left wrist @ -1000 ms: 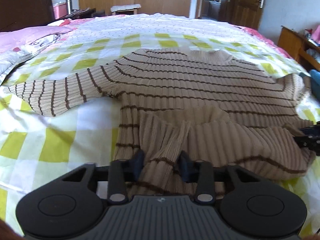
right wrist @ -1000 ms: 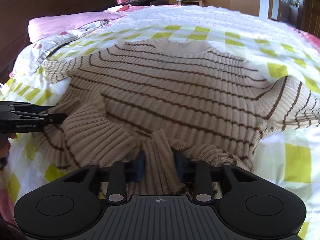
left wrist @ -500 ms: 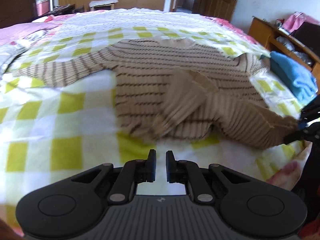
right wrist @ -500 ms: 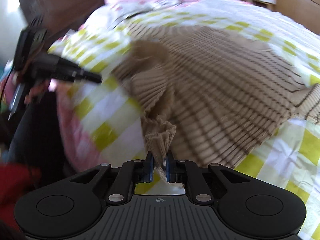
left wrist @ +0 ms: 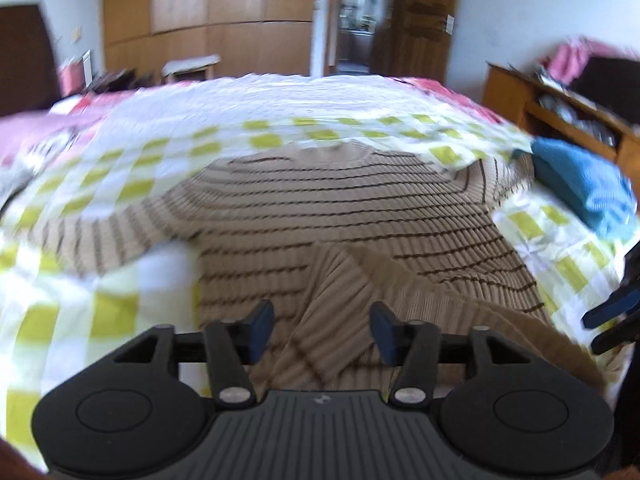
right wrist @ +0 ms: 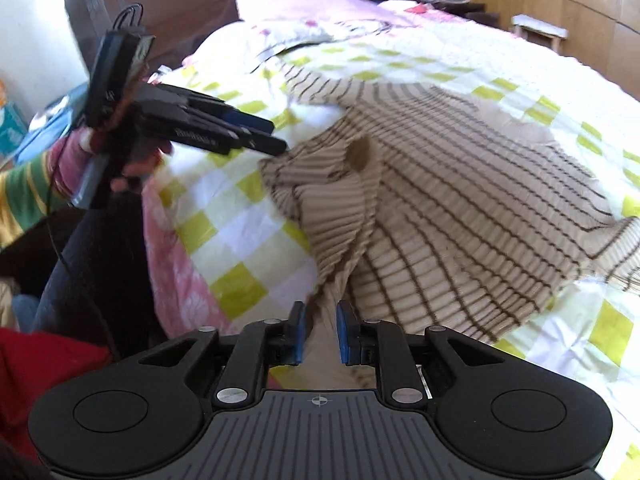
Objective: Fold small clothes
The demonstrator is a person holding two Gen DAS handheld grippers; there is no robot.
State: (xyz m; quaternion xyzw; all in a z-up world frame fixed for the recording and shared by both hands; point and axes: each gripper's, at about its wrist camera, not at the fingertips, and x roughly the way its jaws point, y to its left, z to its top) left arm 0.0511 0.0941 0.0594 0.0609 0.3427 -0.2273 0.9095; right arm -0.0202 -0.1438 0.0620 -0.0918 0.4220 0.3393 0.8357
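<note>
A beige ribbed sweater (left wrist: pixel 360 216) with thin brown stripes lies spread on the yellow-and-white checked bedsheet (left wrist: pixel 80 280), face flat, its long axis running from the hem at the near edge of the bed to the round neckline at the far side, so the collar points away from the person. One sleeve stretches out sideways to the left in the left wrist view, and the other runs off to the right toward a folded blue cloth (left wrist: pixel 584 188) at the bed's edge. The lower hem is bunched and lifted toward the near side. The left gripper (left wrist: pixel 322 326) hovers just over that hem with its jaws about half spread, having just been opening; fabric shows between and below the blue pads but neither pad presses on it. In the right wrist view the right gripper (right wrist: pixel 320 330) has its jaws narrowly apart, having just eased open a little, with a pleated corner of the sweater's hem hanging down into the gap; the blur leaves it unclear whether the pads still pinch it. A hand in a striped sleeve (right wrist: pixel 24 188) holds the left gripper near the bed's edge.
</note>
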